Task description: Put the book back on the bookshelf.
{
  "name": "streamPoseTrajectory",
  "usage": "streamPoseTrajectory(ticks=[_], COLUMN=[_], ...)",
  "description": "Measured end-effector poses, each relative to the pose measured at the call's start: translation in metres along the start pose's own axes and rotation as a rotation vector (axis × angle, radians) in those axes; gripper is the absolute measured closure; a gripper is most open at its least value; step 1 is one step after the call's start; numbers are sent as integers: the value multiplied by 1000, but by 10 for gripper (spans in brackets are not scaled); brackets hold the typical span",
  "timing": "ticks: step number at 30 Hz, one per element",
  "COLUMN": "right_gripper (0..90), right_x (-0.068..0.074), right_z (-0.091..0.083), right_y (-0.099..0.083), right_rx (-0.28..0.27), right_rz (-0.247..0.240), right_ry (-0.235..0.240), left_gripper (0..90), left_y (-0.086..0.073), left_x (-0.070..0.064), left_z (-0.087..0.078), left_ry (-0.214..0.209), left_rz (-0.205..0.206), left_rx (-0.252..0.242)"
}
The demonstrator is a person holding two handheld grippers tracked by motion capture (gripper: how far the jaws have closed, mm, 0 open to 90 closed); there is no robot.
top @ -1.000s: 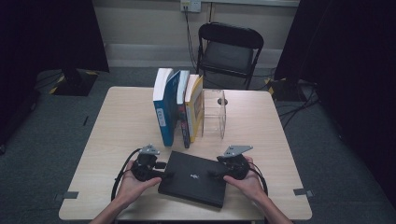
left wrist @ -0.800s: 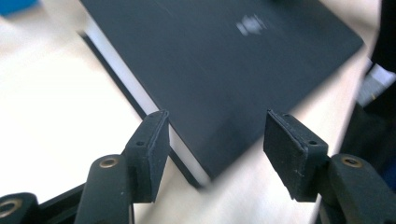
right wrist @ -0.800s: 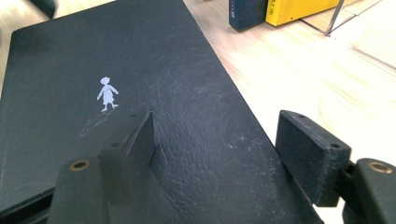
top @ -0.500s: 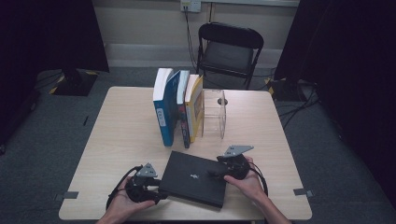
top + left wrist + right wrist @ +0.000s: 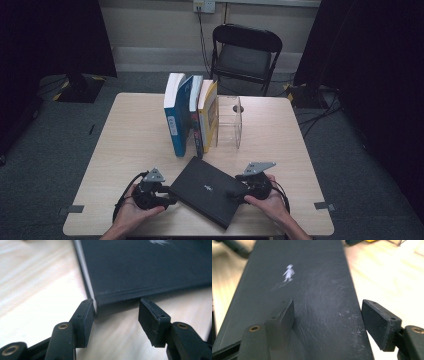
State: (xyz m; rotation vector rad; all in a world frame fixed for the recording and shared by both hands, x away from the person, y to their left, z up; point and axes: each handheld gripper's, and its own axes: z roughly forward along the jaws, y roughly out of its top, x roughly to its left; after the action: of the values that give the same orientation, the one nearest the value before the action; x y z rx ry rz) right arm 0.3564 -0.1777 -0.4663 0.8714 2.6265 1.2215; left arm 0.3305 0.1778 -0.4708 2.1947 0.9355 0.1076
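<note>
Pale wooden desk (image 5: 125, 140): black book (image 5: 207, 195) flat at near edge, angled. Left tongs (image 5: 167, 199) wide apart at its left corner; right tongs (image 5: 239, 192) wide over its right end. Upright books (image 5: 190, 120) stand farther back.

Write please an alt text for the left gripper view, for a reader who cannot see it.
The left gripper has its two black jaws open at the near corner of a black book lying flat on a light wooden table. One jaw touches the book's corner; the other stands apart.

Matt black book (image 5: 210, 189), pale wood-grain table (image 5: 125, 135)
</note>
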Motion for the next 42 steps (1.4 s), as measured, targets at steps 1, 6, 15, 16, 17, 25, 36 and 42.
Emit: streamPoseTrajectory(ticks=[1, 6, 15, 16, 17, 25, 36, 42], right_gripper=[275, 274, 341, 339, 337, 305, 275, 284], right_x=[4, 21, 16, 13, 11, -1, 17, 36], right_z=[-1, -8, -8, -4, -1, 24, 10, 3], right_y=[-1, -10, -5, 0, 2, 16, 3, -6], right_rx=[4, 15, -30, -38, -40, -24, 9, 18], right_rz=[-1, -11, -16, -3, -1, 37, 34, 13], right_ry=[-9, 18, 21, 21, 19, 64, 50, 79], left_gripper=[455, 457, 420, 406, 378, 393, 406, 363], left_y=[1, 7, 9, 9, 9, 12, 28, 45], left_x=[3, 11, -15, -17, -18, -16, 1, 3], left_z=[1, 4, 5, 7, 7, 12, 22, 35], left_ry=[4, 58, -60, -61, -56, -48, -75, -31], left_rz=[-14, -57, -54, -61, -63, -96, -124, -124], left_rx=[-2, -24, -41, -40, -39, -62, -76, -74])
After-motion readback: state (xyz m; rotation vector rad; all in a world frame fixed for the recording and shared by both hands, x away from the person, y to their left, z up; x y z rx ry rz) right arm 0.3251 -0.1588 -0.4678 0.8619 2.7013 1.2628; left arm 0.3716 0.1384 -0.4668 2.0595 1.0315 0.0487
